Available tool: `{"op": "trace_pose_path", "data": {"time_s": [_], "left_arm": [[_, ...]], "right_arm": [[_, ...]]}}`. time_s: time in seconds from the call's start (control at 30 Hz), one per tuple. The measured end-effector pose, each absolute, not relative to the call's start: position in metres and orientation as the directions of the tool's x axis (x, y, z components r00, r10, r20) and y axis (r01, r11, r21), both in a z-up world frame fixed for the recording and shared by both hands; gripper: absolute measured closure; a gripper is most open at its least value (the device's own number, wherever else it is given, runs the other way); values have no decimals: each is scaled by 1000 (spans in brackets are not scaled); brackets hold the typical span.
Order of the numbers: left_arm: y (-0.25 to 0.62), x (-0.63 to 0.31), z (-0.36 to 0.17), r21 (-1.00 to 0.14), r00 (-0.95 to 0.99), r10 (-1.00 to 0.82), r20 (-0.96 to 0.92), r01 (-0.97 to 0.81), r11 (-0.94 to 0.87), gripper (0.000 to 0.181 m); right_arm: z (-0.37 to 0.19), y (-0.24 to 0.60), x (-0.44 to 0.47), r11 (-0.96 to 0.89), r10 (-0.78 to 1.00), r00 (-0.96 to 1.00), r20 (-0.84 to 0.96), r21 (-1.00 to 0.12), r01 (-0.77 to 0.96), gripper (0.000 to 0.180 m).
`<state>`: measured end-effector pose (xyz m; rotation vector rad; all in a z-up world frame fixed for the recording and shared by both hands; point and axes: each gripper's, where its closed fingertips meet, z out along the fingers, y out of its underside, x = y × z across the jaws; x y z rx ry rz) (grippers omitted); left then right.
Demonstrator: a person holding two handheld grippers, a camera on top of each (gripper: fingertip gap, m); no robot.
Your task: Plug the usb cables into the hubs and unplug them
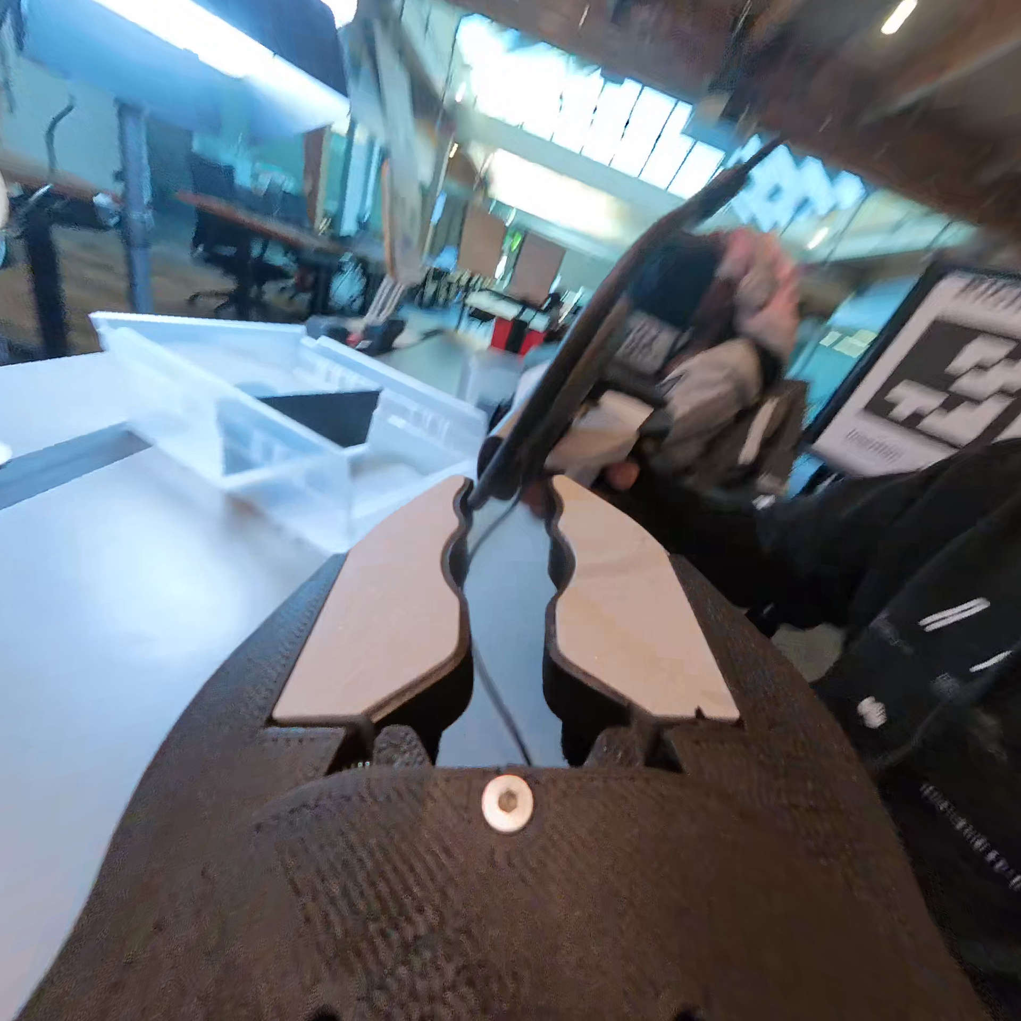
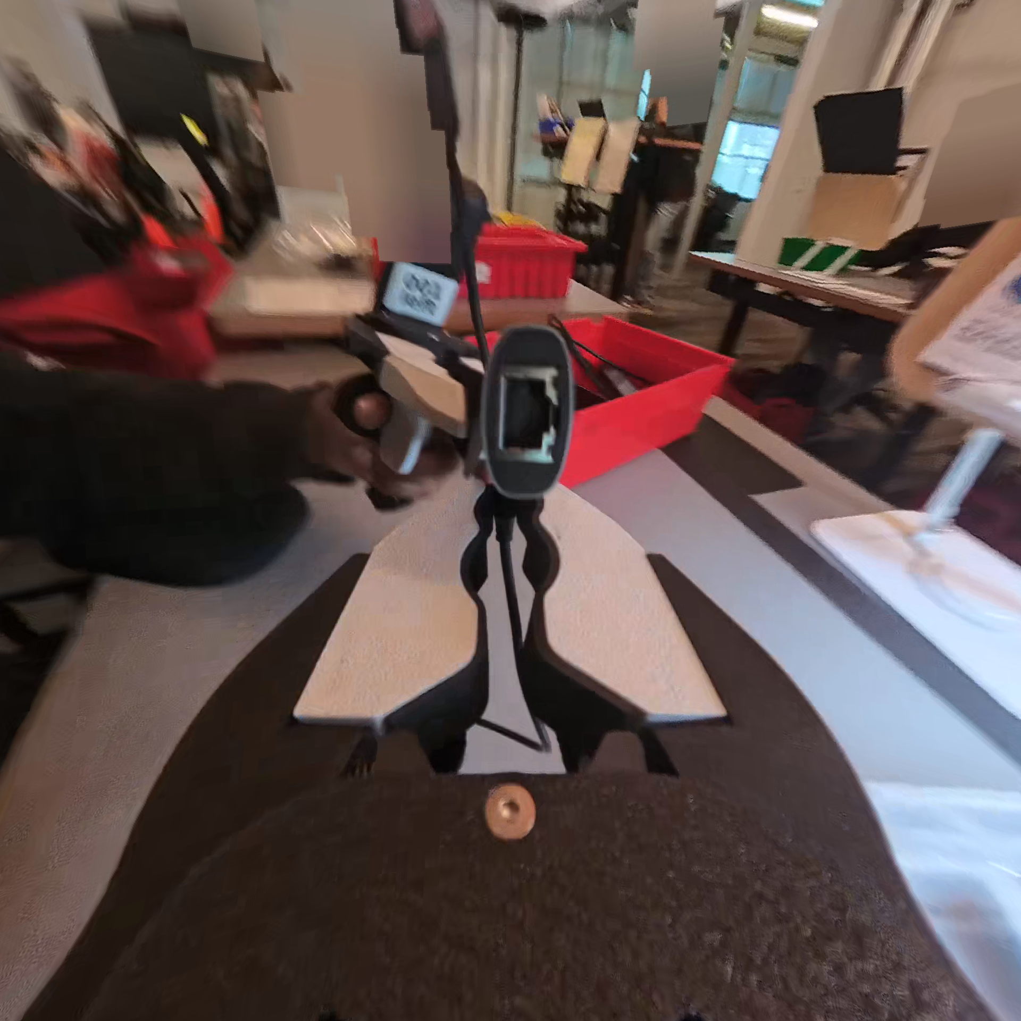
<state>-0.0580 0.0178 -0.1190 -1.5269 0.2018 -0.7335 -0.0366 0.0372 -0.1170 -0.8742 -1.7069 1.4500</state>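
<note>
USB hub (image 2: 527, 411), dark grey and oval-ended, is up in the air at the right gripper's (image 2: 507, 511) tips, its end face turned straight at the right wrist camera and showing a square metal-rimmed port. Right jaws are drawn close, nearly touching at the tips, nipping the thin black cable (image 2: 511, 585) just below the hub; that lead runs back down between the fingers. Over in the left wrist view, the hub (image 1: 574, 353) reads as a long dark bar slanting up to the right, blurred, with its lower end sitting at the left gripper's (image 1: 508, 491) tips. Left jaws stand a little apart, tips bracketing that lower end, though the blur hides whether they truly bite. A thin dark cable (image 1: 497, 679) trails back between the left fingers. Below lies the pale table (image 1: 110, 580) with a clear plastic bin (image 1: 287, 447) on it; a red bin (image 2: 641, 398) sits beyond the hub in the right view. A dark-sleeved hand (image 2: 348, 431) grips the far tool.
</note>
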Motion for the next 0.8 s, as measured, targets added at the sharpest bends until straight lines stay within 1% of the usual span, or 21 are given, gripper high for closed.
{"op": "trace_pose_path", "data": {"time_s": [0.03,0.07,0.13,0.17,0.23,0.27,0.3,0.33,0.4,0.43,0.47,0.5,0.6,0.63,0.7,0.73,0.77,0.8], "left_arm": [[17,-64,-124,-962,814,-512,273,232,-144,152],[16,-71,-126,-977,856,-475,203,143,-160,148],[12,-85,-126,-985,920,-391,22,-47,-167,146],[10,-89,-122,-978,934,-352,-61,-126,-164,146],[5,-86,-111,-954,926,-321,-200,-258,-152,143],[3,-84,-103,-945,921,-298,-251,-300,-133,142],[1,-82,-95,-945,921,-285,-264,-306,-113,145],[-1,-83,-89,-955,933,-270,-236,-274,-113,149],[-5,-86,-81,-982,952,-282,-116,-152,-109,148],[-7,-90,-77,-994,959,-284,-13,-44,-101,151],[-7,-97,-78,-990,955,-275,113,83,-117,159],[-4,-103,-86,-963,934,-257,250,212,-166,164],[10,-86,-125,-804,748,-316,583,478,-353,150],[18,-77,-136,-744,673,-328,663,542,-390,145],[33,-65,-154,-622,529,-328,783,647,-441,130],[39,-61,-156,-554,440,-339,831,700,-450,129],[44,-58,-159,-493,365,-341,866,736,-465,138],[46,-54,-166,-475,345,-337,876,734,-485,156]], "right_arm": [[-117,46,-35,245,863,-470,184,-967,72,172],[-119,56,-33,371,856,-428,290,-921,117,172],[-115,79,-31,610,778,-313,544,-773,172,172],[-113,89,-30,707,706,-261,658,-677,205,172],[-108,101,-33,837,533,-174,828,-486,250,171],[-106,104,-36,876,448,-120,886,-408,258,171],[-105,104,-40,904,371,-68,926,-343,257,172],[-104,102,-45,928,296,-8,955,-285,241,172],[-110,96,-51,956,192,92,977,-207,207,172],[-112,94,-54,963,158,146,977,-185,197,171],[-116,94,-55,967,128,190,973,-165,193,171],[-120,95,-57,968,111,221,969,-155,195,171],[-132,94,-65,973,93,255,963,-142,182,171],[-136,91,-67,977,75,253,965,-121,173,171],[-146,80,-71,986,48,238,970,-84,144,171],[-152,74,-73,989,39,224,974,-71,133,171],[-158,68,-75,990,30,209,978,-58,128,171],[-164,64,-77,990,25,191,981,-50,129,171]]}}
